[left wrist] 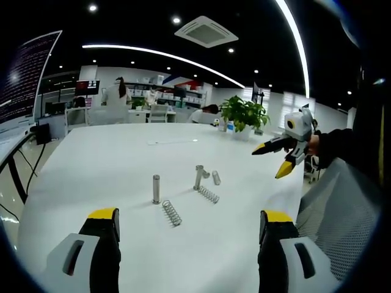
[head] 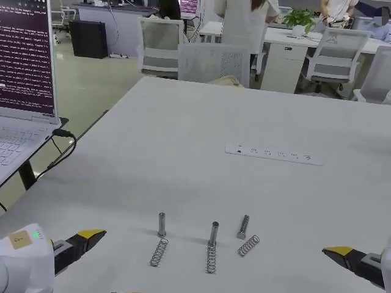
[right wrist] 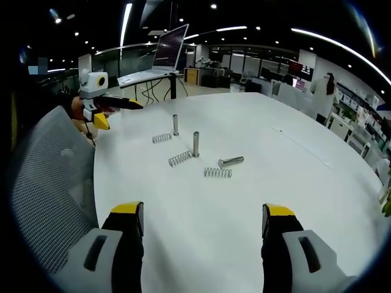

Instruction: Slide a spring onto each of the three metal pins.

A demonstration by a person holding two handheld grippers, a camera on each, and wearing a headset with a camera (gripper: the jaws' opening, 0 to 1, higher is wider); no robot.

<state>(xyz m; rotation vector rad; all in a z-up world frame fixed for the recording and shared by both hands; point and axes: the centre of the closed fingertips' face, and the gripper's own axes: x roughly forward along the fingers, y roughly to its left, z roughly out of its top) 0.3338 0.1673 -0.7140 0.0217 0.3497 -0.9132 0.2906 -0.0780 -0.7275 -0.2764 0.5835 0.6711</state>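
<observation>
Low centre of the head view, three coiled steel springs (head: 211,258) lie paired beside three silver metal pins (head: 214,234) on the white bench (head: 201,122), seemingly staged for threading, with the left hand-held gripper (left wrist: 189,215) and right hand-held gripper (right wrist: 201,210) flanking them, gaping, empty.

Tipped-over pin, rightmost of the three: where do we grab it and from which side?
Mid-shaft, from above, with the right gripper, jaws across the pin. It lies flat on the table, and a spring lies close alongside, likely blocking a low sideways approach.
</observation>
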